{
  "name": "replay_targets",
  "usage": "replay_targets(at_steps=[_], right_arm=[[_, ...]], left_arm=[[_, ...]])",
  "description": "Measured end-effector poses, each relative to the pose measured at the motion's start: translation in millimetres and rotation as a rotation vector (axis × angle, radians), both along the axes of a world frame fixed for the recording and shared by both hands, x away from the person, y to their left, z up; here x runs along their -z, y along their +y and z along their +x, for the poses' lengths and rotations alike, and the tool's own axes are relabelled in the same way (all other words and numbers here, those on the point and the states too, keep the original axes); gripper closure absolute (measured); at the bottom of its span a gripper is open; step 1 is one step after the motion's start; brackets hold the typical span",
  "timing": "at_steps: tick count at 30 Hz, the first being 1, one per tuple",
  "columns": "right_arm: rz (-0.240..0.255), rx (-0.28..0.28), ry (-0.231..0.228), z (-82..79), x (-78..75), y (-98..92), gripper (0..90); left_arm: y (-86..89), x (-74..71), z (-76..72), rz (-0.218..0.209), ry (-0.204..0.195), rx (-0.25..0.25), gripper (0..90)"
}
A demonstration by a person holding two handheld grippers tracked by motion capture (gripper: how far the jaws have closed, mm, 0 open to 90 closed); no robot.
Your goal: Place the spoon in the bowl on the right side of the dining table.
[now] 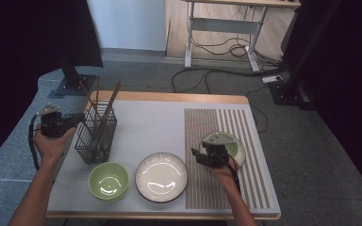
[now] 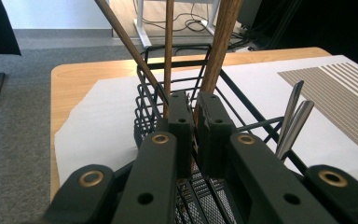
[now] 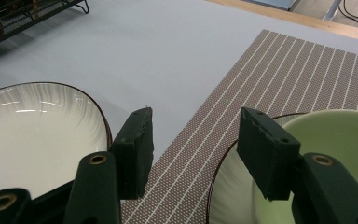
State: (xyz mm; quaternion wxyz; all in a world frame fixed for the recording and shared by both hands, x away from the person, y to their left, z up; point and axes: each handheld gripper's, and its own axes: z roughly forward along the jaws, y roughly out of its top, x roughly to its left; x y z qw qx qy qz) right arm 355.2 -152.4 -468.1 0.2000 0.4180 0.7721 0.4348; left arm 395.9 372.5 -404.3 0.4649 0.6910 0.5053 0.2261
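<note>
The right tool [image 3: 193, 149] hangs open over a striped mat [image 3: 289, 79] on the desk [image 3: 135, 51], white plate [image 3: 32, 135] at its left, green bowl [image 3: 340, 140] at its right.

A grey carpet floor [image 1: 311, 141] surrounds the wooden table [image 1: 169, 97]. Behind it stands a white-legged desk [image 1: 226, 23], with black cables [image 1: 226, 49] lying underneath, and dark curtains [image 1: 353, 70] at the sides.
</note>
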Motion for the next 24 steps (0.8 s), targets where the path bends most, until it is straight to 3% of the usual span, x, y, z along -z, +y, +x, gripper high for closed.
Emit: replay_targets(at_steps=[10, 19, 24], right_arm=[[-0.003, 0.000, -0.004, -0.2, 0.1, -0.5, 45.4], [-0.009, 0.001, -0.005, 0.0, 1.1, 0.1, 45.2], [-0.012, 0.000, -0.003, 0.2, 1.5, 0.2, 45.2]], left_arm=[[1.1, -13.1, -11.3, -0.045, -0.036, 0.040, 89.1], [1.4, -20.6, -17.6, -0.033, -0.073, 0.033, 89.4], [5.8, -32.9, -25.3, -0.032, -0.104, 0.027, 89.5]])
